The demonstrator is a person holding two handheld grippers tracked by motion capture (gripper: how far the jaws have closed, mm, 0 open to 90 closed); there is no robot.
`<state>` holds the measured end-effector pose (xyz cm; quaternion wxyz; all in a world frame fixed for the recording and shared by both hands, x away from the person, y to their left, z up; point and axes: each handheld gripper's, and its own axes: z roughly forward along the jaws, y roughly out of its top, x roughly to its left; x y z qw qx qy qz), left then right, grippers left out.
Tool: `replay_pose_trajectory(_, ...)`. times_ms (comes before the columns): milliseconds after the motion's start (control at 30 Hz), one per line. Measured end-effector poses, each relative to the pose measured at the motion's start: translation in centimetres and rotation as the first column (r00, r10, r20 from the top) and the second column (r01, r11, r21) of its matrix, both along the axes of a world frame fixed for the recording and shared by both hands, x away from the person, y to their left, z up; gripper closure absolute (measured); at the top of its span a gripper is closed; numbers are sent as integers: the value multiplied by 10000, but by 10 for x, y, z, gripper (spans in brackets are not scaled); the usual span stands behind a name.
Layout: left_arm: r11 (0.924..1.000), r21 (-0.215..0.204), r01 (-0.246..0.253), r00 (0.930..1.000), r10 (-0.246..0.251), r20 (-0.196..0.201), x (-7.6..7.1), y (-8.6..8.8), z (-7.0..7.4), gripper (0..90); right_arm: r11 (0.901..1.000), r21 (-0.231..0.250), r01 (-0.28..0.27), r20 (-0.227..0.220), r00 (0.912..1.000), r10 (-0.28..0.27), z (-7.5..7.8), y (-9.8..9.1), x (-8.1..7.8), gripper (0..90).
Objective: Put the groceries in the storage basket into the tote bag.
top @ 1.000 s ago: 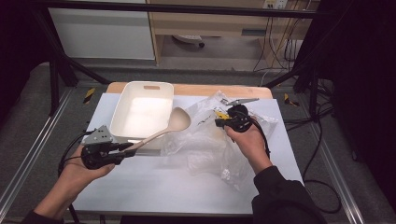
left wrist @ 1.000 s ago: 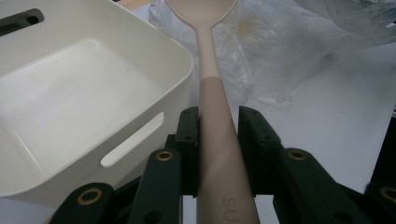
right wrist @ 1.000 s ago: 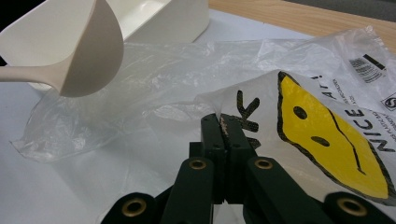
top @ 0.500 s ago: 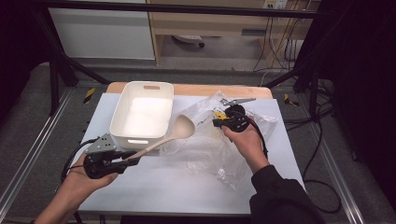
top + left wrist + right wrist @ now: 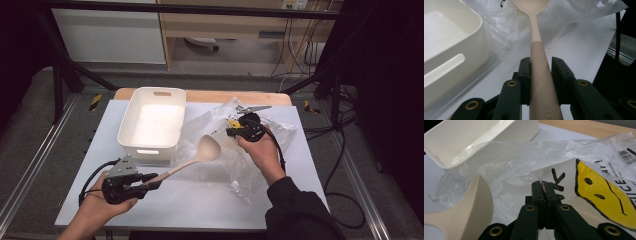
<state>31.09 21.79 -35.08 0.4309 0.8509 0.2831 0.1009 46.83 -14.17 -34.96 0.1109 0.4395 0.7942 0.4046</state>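
**White surface, two hand-held grippers engaged**

White surface (image 5: 200, 200) on a wooden-edged table, dark cabled floor behind.

Left hand-held gripper (image 5: 150, 184): held low at the near left, forearm entering from the bottom edge, jaws pointing right. Clenched on the handle end of a beige ladle (image 5: 537, 50); the handle runs up and right, its bowl (image 5: 209, 148) over the bag's near edge.

Right hand-held gripper (image 5: 544, 186): held mid-surface, jaws pointing left, pinched tight on a fold of the clear plastic bag (image 5: 240, 160). Bag is crumpled, printed with a yellow smiley face (image 5: 604, 195) and a barcode.

White rectangular bin (image 5: 152, 122): just left of the bag, touching it.
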Motion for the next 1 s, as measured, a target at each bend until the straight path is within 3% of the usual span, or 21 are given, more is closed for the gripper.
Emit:
replay_pose_trajectory(400, 9986, 360, 393, 9990, -384, -249, 17, -28, -22, 699, 9999, 84, -103, 186, 9998, 101, 8, 1, -4, 900)
replay_pose_trajectory(1000, 9936, 911, 668, 9978, -664, -72, 56, -87, -29, 700, 9991, 72, -411, 405, 9983, 408, 12, 6, -12, 900)
